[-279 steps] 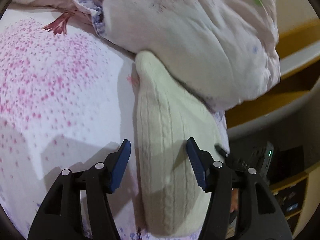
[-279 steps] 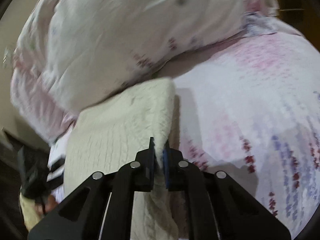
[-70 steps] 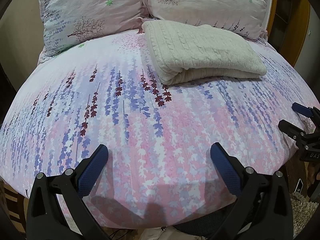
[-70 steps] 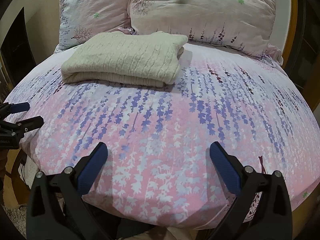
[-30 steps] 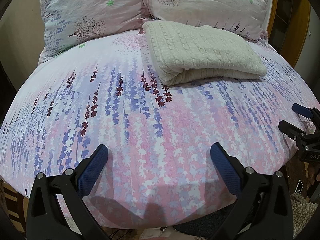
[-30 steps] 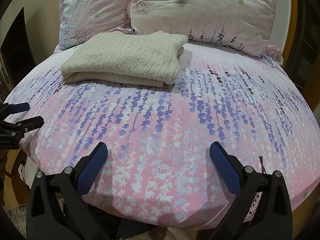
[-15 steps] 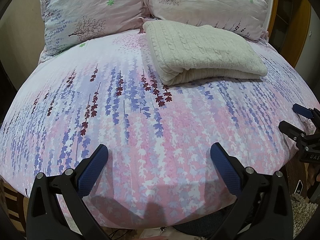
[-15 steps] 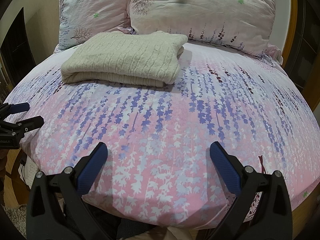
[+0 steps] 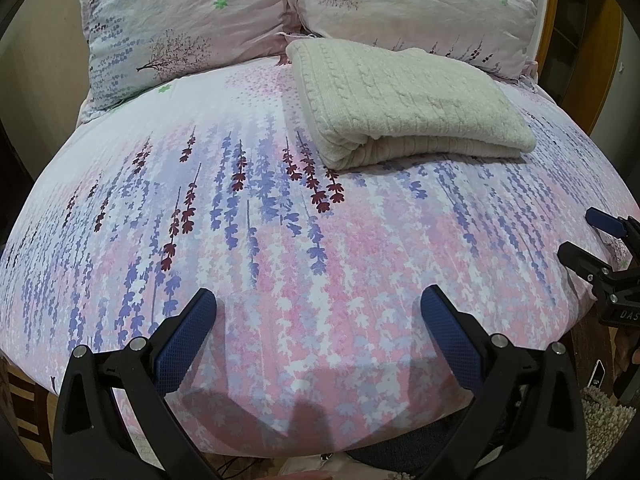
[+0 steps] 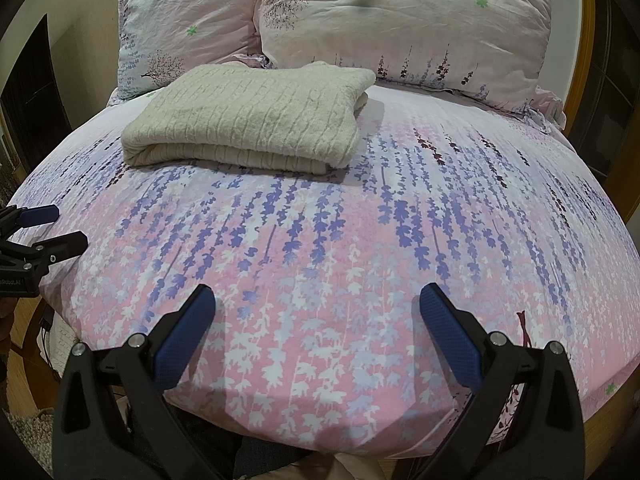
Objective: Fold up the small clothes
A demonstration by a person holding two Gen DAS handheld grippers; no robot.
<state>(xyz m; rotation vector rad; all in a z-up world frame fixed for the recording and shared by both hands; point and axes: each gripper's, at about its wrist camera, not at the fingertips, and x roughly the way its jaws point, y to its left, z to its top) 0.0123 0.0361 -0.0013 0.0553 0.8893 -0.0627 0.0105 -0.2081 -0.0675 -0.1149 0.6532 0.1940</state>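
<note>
A cream cable-knit sweater [image 9: 404, 104] lies folded in a neat rectangle on the bed, close to the pillows; it also shows in the right wrist view [image 10: 252, 120]. My left gripper [image 9: 318, 312] is wide open and empty, held back at the near edge of the bed, far from the sweater. My right gripper [image 10: 316, 312] is also wide open and empty at the near edge. Each gripper shows in the other's view: the right gripper [image 9: 596, 236] at the right edge, the left gripper [image 10: 48, 226] at the left edge.
The bed sheet [image 9: 280, 220] has a pink and purple flower print and also fills the right wrist view [image 10: 400, 220]. Two matching pillows [image 9: 192, 20] [image 10: 408, 20] lean at the head. A wooden bed frame [image 10: 588, 40] rises on the right. Rug [image 9: 604, 420] lies on the floor.
Nine seconds ago my right gripper was shut on the sweater near the pillows; since then both grippers have let go and drawn back. Over the last second nothing has moved.
</note>
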